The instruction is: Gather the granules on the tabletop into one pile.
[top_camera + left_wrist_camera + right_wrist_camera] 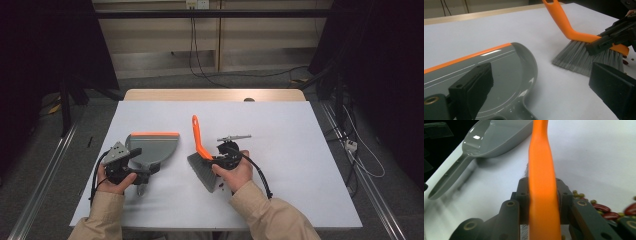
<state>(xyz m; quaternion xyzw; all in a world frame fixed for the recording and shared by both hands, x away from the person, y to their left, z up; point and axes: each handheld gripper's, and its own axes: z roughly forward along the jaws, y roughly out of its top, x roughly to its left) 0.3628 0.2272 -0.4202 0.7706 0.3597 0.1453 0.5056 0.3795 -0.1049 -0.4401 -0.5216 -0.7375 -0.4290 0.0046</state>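
Your left claw [141, 176] stands wide open over the dustpan's [152, 146] handle end, gripping nothing. The dustpan, grey with an orange lip, lies flat on the bench [300, 150], its pan bare. Right of the dustpan, your right claw [220, 159] is clamped on the brush [201, 150]: orange handle, grey bristles. Beans [602, 208] lie right of the brush.

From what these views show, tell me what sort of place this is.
Probably a lab or recording workspace, not a home: a plain white table stands between black curtains, loose cables run across the grey floor, and a person works hand-held tongs, the right tongs clamping an orange-handled grey-bristled brush.
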